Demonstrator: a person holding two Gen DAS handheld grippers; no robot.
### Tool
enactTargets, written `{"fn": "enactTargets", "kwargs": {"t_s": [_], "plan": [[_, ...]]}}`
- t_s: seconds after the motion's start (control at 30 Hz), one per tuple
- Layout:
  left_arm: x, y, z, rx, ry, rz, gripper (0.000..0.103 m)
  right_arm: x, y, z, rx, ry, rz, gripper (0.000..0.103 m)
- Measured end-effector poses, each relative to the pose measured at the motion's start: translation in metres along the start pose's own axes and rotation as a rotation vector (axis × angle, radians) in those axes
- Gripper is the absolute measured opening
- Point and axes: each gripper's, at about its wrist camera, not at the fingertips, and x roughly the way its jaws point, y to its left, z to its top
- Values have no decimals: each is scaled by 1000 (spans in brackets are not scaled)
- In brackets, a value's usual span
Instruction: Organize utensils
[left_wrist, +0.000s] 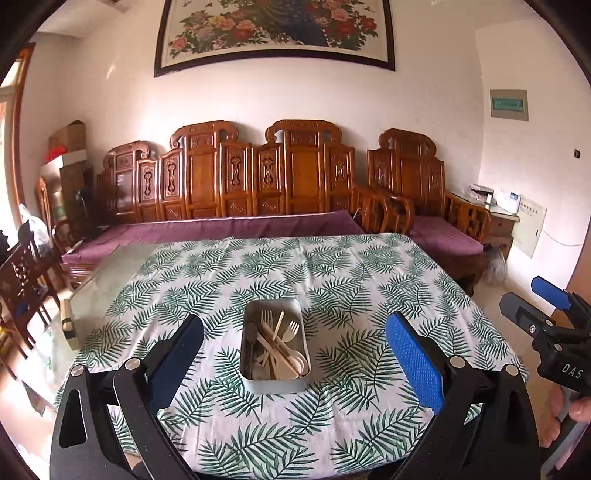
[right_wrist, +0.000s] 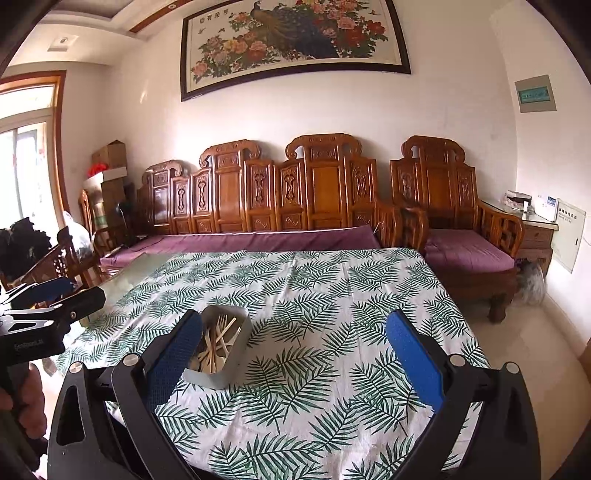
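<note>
On the leaf-print tablecloth (left_wrist: 332, 266) ahead of me sits a rectangular metal tin (left_wrist: 275, 345), and inside it lies a loose heap of utensils (left_wrist: 277, 343): pale forks with their tines toward the far end, light-coloured sticks crossing over them, a pale spoon bowl at the near right corner and a dark-handled piece along the left wall. I have my left gripper (left_wrist: 295, 362) raised above the near part of the table with its jaws spread wide; nothing is between the blue pads, and from its camera the tin shows in the gap between the two fingers. My right gripper (right_wrist: 295, 362) is likewise spread wide and empty, hovering over the cloth to the right of the tin, so that in its view the tin (right_wrist: 221, 347) appears just beside and partly behind its left finger (right_wrist: 173, 362). Each tool shows at the edge of the other's view, the right gripper (left_wrist: 543, 306) at the far right with a hand (left_wrist: 565, 417) on its grip. Beyond the table stands a carved wooden bench (left_wrist: 236, 177) with purple cushions, and a framed flower painting (left_wrist: 277, 29) hangs on the wall above it.
</note>
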Motion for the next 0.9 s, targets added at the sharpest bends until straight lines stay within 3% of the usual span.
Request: {"fn": "enactTargets", "kwargs": {"t_s": [0.9], "plan": [[-2,-1,-6,-6,-3,6,95,-2,2,-1,7,0,-1,100]]}}
